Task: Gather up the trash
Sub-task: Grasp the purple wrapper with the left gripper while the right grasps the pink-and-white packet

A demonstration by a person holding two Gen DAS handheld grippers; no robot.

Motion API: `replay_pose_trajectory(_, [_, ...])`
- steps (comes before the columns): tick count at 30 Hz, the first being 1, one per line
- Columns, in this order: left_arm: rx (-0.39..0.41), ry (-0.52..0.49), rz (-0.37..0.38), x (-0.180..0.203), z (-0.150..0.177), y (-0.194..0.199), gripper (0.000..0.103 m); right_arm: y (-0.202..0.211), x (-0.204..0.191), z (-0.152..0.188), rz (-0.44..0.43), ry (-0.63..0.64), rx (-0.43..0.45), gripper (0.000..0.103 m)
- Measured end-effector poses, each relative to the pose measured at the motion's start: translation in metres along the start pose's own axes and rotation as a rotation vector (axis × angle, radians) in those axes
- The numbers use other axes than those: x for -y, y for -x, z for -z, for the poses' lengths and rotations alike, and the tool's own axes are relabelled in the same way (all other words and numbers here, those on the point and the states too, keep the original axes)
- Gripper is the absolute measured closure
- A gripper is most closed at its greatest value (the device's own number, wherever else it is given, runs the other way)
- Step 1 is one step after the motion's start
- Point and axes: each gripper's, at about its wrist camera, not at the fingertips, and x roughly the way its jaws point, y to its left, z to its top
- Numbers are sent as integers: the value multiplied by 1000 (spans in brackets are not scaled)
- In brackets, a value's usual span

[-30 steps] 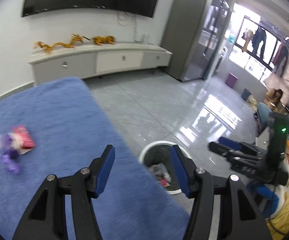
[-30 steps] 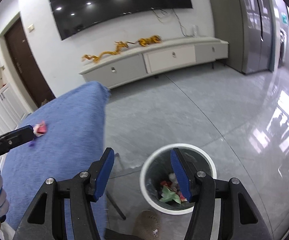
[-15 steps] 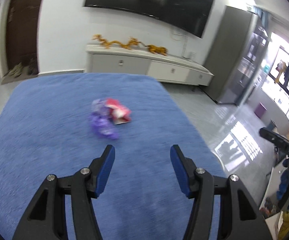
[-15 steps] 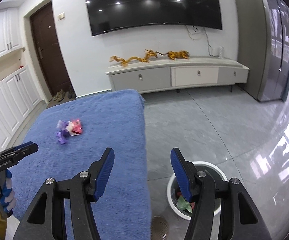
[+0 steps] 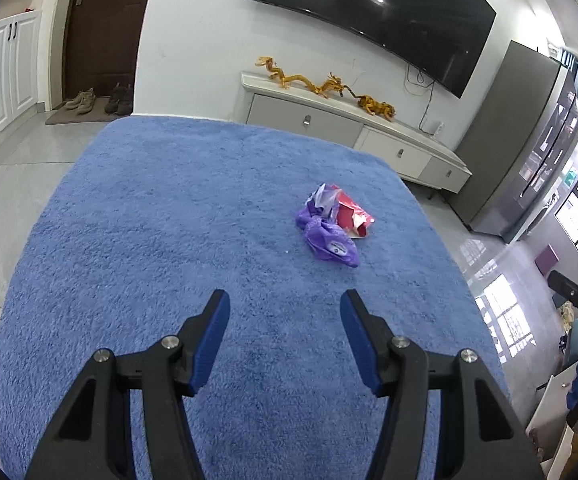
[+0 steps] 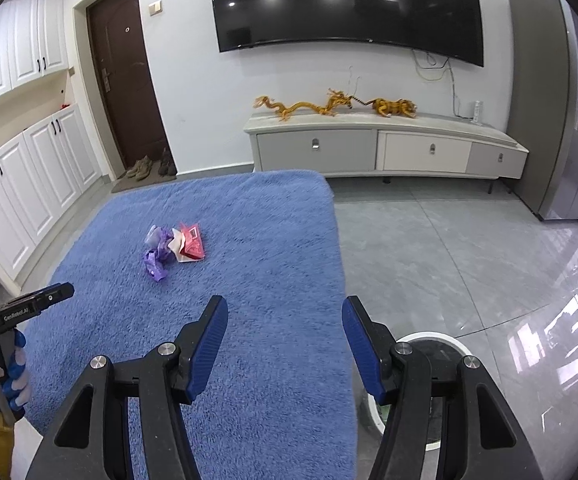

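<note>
Two grippers, left gripper and right gripper, fingers released, empty. Purple wrapper touches red wrapper on tabletop; one may slip.

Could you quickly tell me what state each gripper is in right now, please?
Left gripper: open, holding nothing, above the blue cloth.
Right gripper: open, holding nothing.

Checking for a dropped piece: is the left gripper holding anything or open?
Open and empty: the left gripper has bare blue pads over the blue cloth, short of the wrappers.
</note>
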Motion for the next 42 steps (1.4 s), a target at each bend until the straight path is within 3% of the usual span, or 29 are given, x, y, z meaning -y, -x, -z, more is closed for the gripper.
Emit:
replay_pose_trajectory(7, [-35,-35,27,20,-18,-33,47,-25,0,-11,-51,-5,-25,46])
replay_pose_trajectory(15, [-84,-93,43,43,-46,-83,48,-87,-21,-42,-192,17,-66,46])
replay_pose_trajectory(26, [-180,-165,30,52,-60,-155,71,-173,-55,-65,-342,1,-146,46])
replay_pose_trajectory(31, [-133,-66,27,31,-60,-152,79,-201,-72,-66,-373,15,-191,46])
replay_pose_trajectory(40, [-77,49,-23,-3,-66,-138,80,-240,-99,-64,-372,39,-248,46])
replay_pose_trajectory(42, [-73,48,-28,-4,-64,-133,80,-245,-101,-62,-339,45,-251,54])
